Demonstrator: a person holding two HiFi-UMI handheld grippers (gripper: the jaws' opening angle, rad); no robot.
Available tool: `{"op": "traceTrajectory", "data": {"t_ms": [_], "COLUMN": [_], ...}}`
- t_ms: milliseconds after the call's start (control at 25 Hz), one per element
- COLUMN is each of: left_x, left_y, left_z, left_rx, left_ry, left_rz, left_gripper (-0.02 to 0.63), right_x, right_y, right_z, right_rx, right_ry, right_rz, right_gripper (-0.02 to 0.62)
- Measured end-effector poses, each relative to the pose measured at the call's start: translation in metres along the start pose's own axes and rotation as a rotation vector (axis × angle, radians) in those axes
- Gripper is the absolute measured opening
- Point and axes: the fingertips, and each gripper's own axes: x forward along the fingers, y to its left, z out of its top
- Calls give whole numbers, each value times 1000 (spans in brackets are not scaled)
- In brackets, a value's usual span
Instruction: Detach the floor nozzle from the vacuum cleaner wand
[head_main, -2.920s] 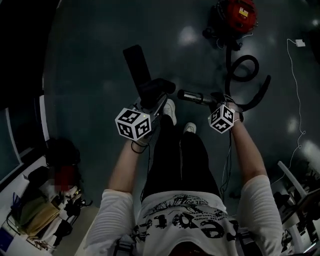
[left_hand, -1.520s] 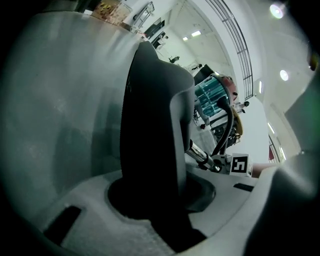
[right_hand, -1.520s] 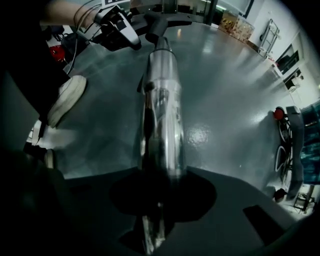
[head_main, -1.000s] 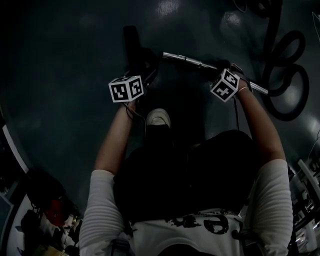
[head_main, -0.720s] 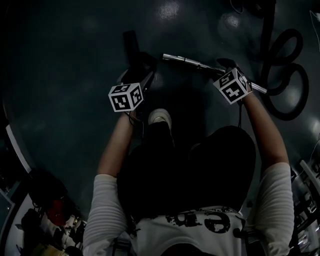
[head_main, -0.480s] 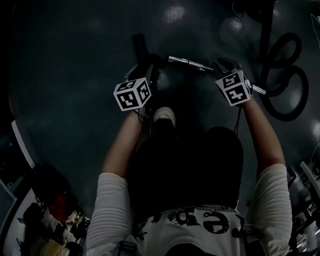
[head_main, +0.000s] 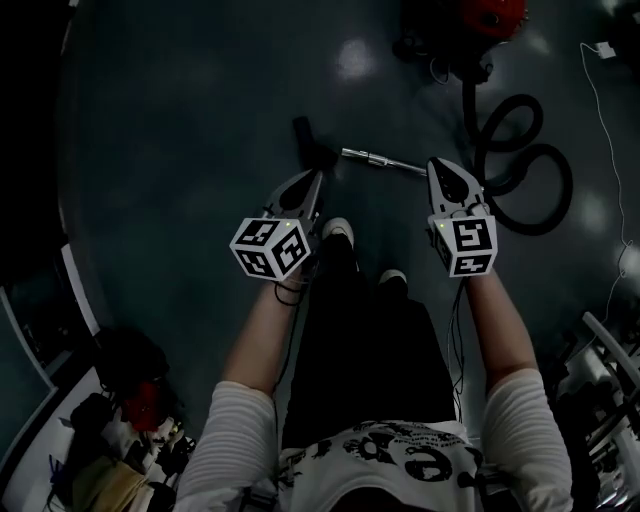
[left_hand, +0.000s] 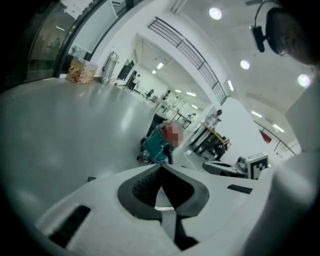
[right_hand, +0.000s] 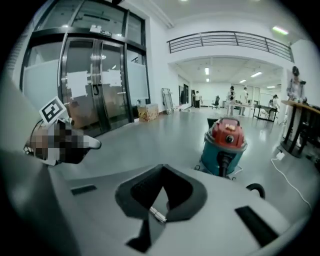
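Observation:
The black floor nozzle (head_main: 312, 143) lies on the dark floor, with the silver wand (head_main: 380, 160) beside it to the right. The wand's near end is close to the nozzle's neck; I cannot tell whether they touch. My left gripper (head_main: 305, 185) hangs above the floor, nearer me than the nozzle, shut and empty. In the left gripper view the left gripper (left_hand: 161, 167) has its jaws together. My right gripper (head_main: 443, 168) hovers over the wand's right end, shut on nothing. In the right gripper view the right gripper (right_hand: 162, 167) shows a bit of the wand (right_hand: 159, 215) far below.
The red and teal vacuum cleaner (head_main: 488, 15) (right_hand: 227, 142) stands at the far right, its black hose (head_main: 520, 170) coiled on the floor. A thin white cable (head_main: 600, 160) runs along the right. The person's shoes (head_main: 338, 232) stand below the grippers. Clutter (head_main: 120, 420) fills the lower left.
Both grippers have lifted off the floor, away from the nozzle and the wand, and both have shut. The person has straightened up, so nozzle and wand look smaller.

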Motion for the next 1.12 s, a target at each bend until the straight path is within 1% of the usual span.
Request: {"op": "traceTrajectory", "data": {"t_ms": [40,80,200,280,360,400,480,560,640,760,880,1000,1120], "left_x": [-20,-40,-102,-148,-191,-209,-242,-271,-296,-329,-370,-409,-441], "left_y": [-27,-52,-120,-165,-210,-233,-276,-306,-323,-333,-345,-359,-366], "left_z": [17,32,69,83,99,110,133,145,151,157,161,163,151], "left_rx": [-1,6,50,46,52,79,167,247,288,323,352,386,403], "left_ry": [-25,-47,-104,-134,-157,-176,-222,-257,-277,-290,-321,-357,-378], "left_rz": [-25,-32,-2,13,10,-5,-31,-26,-19,-10,-11,-16,-35], "left_gripper": [3,3,3,3,4,3,3,3,4,3,3,3,5], "right_x": [-25,-50,-126,-184,-241,-266,-309,-347,-376,-409,-446,-478,-502], "right_y": [3,6,16,26,36,40,48,57,68,89,115,138,168], "right_z": [24,47,106,137,168,185,218,240,250,261,270,271,264], "right_rx": [8,13,35,57,64,57,31,10,8,-10,-32,-42,-53], "right_ry": [-22,-40,-73,-86,-116,-142,-210,-270,-309,-347,-379,-411,-432], "right_rz": [-1,0,14,31,45,46,42,26,6,-17,-36,-66,-92], "right_gripper": [2,2,2,2,2,2,2,2,2,2,2,2,2]}}
